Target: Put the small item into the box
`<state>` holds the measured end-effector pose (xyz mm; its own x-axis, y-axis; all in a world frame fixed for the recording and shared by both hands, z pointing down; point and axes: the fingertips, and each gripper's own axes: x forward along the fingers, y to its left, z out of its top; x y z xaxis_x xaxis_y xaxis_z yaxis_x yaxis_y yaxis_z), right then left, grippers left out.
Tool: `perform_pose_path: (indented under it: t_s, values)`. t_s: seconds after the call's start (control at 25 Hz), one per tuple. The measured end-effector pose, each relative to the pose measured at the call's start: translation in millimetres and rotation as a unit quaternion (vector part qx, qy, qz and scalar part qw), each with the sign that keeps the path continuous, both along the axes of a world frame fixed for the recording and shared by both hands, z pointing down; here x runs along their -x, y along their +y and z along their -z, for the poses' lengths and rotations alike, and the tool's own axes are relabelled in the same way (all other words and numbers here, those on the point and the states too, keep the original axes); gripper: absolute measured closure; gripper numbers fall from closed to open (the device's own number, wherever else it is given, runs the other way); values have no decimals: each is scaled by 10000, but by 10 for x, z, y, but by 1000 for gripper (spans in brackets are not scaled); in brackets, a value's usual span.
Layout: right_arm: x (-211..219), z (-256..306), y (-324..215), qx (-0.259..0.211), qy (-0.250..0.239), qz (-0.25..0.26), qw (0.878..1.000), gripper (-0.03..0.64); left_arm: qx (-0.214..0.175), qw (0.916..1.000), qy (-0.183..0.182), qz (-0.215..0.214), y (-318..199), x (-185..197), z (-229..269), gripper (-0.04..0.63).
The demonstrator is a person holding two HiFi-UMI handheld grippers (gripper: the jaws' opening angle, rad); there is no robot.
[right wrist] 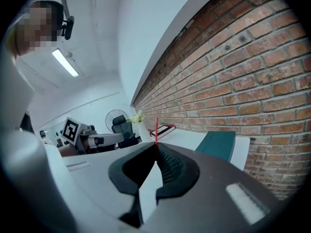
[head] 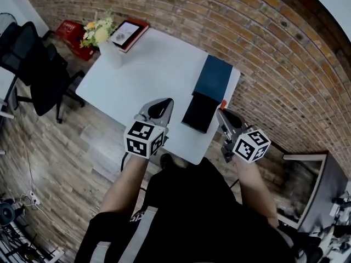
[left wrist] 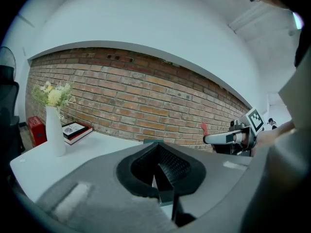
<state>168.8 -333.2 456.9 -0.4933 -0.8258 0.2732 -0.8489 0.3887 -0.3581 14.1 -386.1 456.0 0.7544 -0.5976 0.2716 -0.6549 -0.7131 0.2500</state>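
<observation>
Small red item [right wrist: 155, 129], a thin sliver, is pinched upright at the very tips of the right gripper [right wrist: 155, 147], whose jaws are clenched on it. In the head view it shows just right of centre, just beside the right edge of the dark box [head: 199, 113] and apart from it. The box lies flat on the white table [head: 148, 70] near its lower right edge, and a teal piece [head: 214, 75] of the same outline lies end to end with it, toward the upper right. Whether the box top is open cannot be told from above.

The left gripper [left wrist: 156, 144] has its jaws pressed together at the tips with nothing between them. It hangs over the table's lower edge, to the left of the box and near it.

At the upper left corner of the table stands a white vase of flowers [head: 107, 45], with a stack of books [head: 130, 34] just beyond it. Both are well apart from the box. A red basket [head: 70, 37] sits on the floor beside that corner, and a black office chair [head: 33, 64] fills the left edge of the frame. A brick wall [head: 263, 48] runs along the top and right.
</observation>
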Motion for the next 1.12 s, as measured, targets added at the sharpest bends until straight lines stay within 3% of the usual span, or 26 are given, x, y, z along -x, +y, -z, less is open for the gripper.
perform_pose_path:
  t_s: [0.28, 0.84, 1.12]
  values:
    - [-73, -363, -190, 408, -46, 75, 9991, 604, 278, 9995, -82, -78, -164, -180, -282, 589]
    - [-47, -1311, -547, 1443, -173, 727, 9867, 604, 847, 9951, -428, 274, -460, -449, -724, 589]
    - [23, -1737, -607, 2010, 193, 962, 9747, 604, 968, 9937, -421, 383, -487, -422, -812, 589]
